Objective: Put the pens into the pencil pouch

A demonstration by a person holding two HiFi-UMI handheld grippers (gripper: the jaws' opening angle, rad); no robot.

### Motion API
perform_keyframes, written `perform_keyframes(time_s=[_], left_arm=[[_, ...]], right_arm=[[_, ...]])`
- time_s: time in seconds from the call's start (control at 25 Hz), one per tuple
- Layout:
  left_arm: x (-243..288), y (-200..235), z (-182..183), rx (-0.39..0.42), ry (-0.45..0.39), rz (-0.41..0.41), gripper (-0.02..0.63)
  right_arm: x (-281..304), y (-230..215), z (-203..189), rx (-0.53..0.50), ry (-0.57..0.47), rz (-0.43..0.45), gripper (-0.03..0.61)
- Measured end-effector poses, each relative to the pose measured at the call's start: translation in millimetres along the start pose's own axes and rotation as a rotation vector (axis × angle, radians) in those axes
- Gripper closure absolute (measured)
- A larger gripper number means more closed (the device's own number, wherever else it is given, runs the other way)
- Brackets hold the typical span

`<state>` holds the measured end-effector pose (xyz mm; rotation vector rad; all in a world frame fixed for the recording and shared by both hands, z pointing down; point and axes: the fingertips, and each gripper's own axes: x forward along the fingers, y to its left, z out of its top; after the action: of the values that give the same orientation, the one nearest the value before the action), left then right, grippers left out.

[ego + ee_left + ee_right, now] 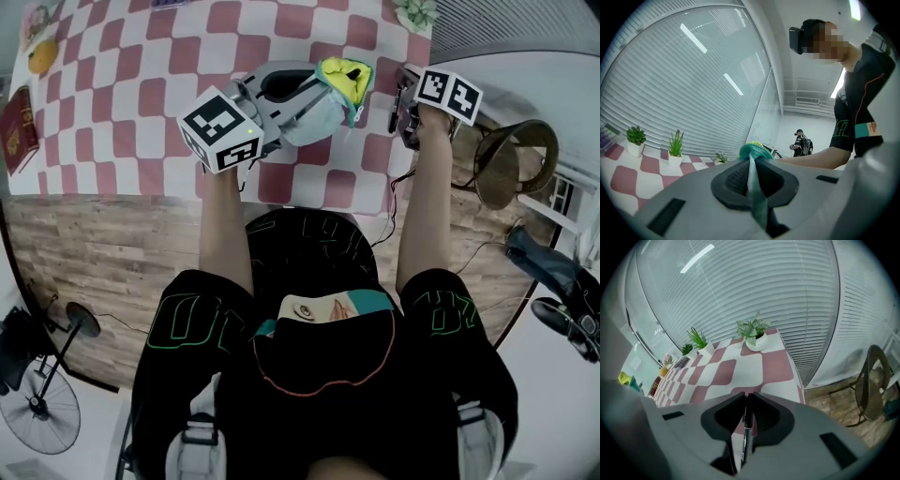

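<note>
Grippers: the left gripper [751, 163] is clamped on a fold of the pencil pouch [323, 98]; the right gripper [747, 397] is closed on a thin black pen [746, 430], which lies along the jaws.
Pouch, place: it is held up over the checked tablecloth [141, 84], its yellow-lined mouth turned toward the right gripper, near it but apart.
Pen, place: it is carried by the right gripper above the table's right end, not yet in the pouch.
Pouch, handling: it is judged soft, light and limp; the mouth may sag shut, so a hold at the rim beside the opening is advised.
Pen, handling: it is judged light, stiff and smooth; it could pivot or slip in a narrow pinch, so a hold at mid-barrel is favoured.
Head view alone: the pouch mouth and both grippers are shown together, so the gap between them can be read.
Gripper views alone: the teal edge [752, 151] pinched on the left and the pen pinched on the right are shown.
</note>
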<state>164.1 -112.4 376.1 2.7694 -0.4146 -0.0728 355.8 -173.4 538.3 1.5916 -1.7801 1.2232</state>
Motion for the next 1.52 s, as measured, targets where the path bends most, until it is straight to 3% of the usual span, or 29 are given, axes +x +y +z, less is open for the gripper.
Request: perform_keyframes(time_s=[0.64,0.92,1.16,1.52], left_arm=[[-80,-3,34,0.019,-0.082,-0.055,0.600],[-114,4,53,0.071,-0.093,-0.066,0.600],[-125,3,62,0.134,-0.064,-0.084,0.600],[-134,4,68,0.197,-0.022,-0.093,0.600]], right_arm=[[-64,114,-4,0.042,-0.321,0.128,0.518],[-97,185,16,-0.003,-0.491,0.209,0.518],[-136,217,36,-0.084,-0.644,0.192,0.518],[-207,268,69,-0.147,-0.900,0.239,0.517]])
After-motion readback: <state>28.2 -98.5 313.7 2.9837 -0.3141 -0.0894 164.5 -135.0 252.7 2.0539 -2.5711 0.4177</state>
